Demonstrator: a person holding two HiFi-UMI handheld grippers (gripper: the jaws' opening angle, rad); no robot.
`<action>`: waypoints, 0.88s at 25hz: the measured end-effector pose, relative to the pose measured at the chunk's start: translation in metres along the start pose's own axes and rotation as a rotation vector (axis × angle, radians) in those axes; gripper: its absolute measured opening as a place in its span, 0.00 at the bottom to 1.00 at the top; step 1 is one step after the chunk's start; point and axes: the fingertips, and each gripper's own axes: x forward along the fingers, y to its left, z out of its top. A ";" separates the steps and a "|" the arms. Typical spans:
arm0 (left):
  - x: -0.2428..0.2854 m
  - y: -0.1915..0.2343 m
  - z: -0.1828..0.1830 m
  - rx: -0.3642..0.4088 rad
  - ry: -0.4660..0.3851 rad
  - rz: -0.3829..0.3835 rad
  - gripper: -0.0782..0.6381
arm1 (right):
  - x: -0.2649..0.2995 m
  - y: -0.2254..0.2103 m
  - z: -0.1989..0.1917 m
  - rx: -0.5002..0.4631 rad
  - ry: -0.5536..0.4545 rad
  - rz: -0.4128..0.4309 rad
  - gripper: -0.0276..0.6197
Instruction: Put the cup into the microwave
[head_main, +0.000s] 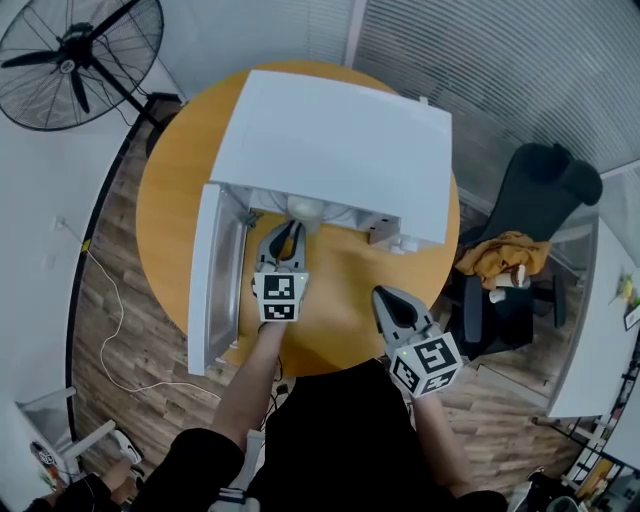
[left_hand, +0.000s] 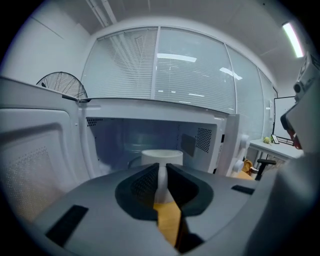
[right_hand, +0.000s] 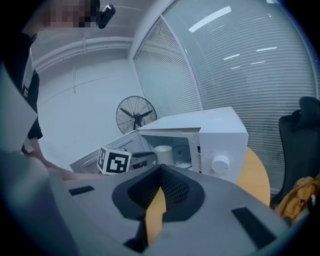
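Left hand-held gripper (head_main: 290, 235) pinches cup (head_main: 306, 208) handle at microwave (head_main: 340, 140) mouth; thin hold risks tipping. Right hand-held gripper (head_main: 385, 298) closed, empty.

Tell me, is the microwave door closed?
No, the door stands swung open at the left of the microwave, with the cup at the opening.

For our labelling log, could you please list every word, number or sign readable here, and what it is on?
No words or numbers can be read.
Microwave front panel: small print, too small to read.
Marker cubes: square patterns only, no letters.
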 end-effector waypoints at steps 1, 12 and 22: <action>0.002 0.002 -0.001 0.002 0.001 0.001 0.17 | 0.001 -0.001 0.000 0.002 0.001 -0.002 0.06; 0.024 0.015 -0.001 -0.007 -0.009 0.015 0.17 | 0.012 0.007 -0.004 0.015 0.022 0.016 0.06; 0.047 0.019 0.005 0.038 -0.015 0.007 0.17 | 0.013 0.001 -0.007 0.026 0.032 0.003 0.06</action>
